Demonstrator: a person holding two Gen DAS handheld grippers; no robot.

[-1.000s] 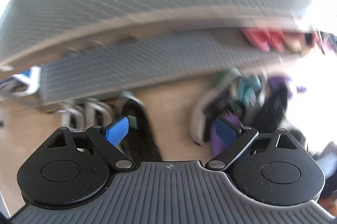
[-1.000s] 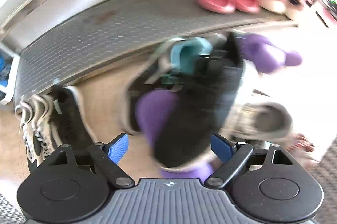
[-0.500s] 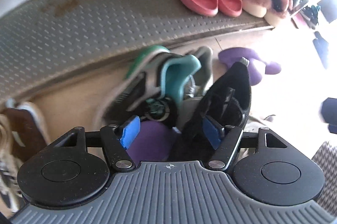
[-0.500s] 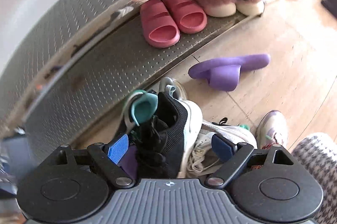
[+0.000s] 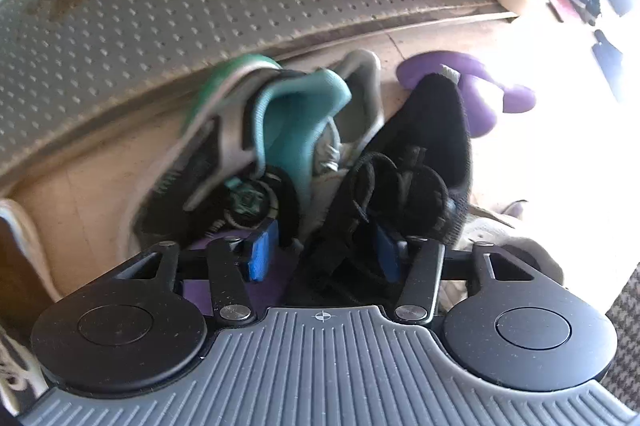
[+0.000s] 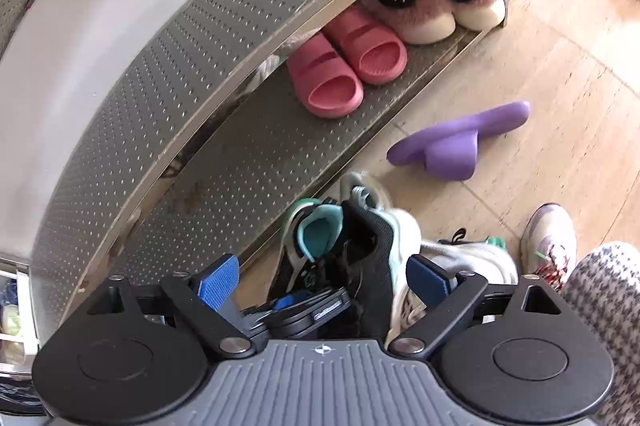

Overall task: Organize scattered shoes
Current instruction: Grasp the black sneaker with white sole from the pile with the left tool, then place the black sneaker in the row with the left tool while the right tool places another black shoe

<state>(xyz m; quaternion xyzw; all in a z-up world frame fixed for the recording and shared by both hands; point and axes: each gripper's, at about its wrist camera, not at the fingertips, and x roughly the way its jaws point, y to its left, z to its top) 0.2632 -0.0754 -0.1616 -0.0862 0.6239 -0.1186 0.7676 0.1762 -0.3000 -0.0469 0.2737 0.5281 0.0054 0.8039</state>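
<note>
Several shoes heaped on the wooden floor (image 6: pixel 540 74) just before the lowest shelf (image 6: pixel 256 154) of a perforated metal rack. Black sneaker (image 5: pixel 416 162) uppermost, beside a grey-and-teal sneaker (image 5: pixel 280 130); knit upper soft, sole stiff, light to lift; best taken at collar or tongue. Left gripper (image 5: pixel 324 254) fingers just closed narrow on the black sneaker's laced throat. Right gripper (image 6: pixel 322 280) fingers wide, nothing between the pads, over the same heap. Purple slipper (image 6: pixel 456 142) loose on the floor, well apart. Pink slides (image 6: pixel 344 66) and furry slippers (image 6: pixel 432 10) already paired on the shelf. Floor smooth, shelf dimpled.
</note>
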